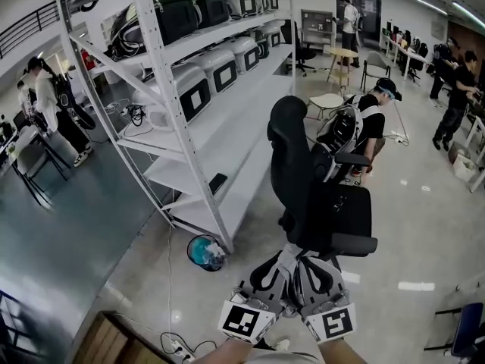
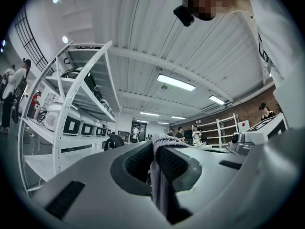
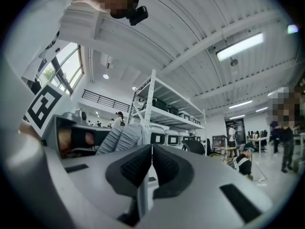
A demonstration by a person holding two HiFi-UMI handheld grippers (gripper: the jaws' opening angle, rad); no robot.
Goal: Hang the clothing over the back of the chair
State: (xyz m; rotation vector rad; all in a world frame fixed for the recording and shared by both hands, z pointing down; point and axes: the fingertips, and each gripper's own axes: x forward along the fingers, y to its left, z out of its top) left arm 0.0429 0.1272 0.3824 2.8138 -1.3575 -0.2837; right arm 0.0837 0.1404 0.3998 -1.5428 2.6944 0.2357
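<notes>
The black office chair (image 1: 318,188) stands just ahead of me, its tall back and headrest (image 1: 286,120) on the left and its seat on the right. Below it, both grippers hold a grey garment (image 1: 294,270) bunched between them. My left gripper (image 1: 282,259) is shut on a fold of the grey cloth (image 2: 159,149). My right gripper (image 1: 305,264) is shut on a thin edge of the garment (image 3: 143,194), with ribbed grey fabric (image 3: 121,136) beside it. The two grippers sit close together near the chair's seat edge. The chair's headrest (image 2: 114,140) shows small in the left gripper view.
A white shelving rack (image 1: 189,127) with grey cases runs along the left. A teal bin (image 1: 204,252) and a power strip with cable (image 1: 178,347) lie on the floor at its foot. A seated person (image 1: 371,123) is behind the chair. A wooden corner (image 1: 106,343) shows bottom left.
</notes>
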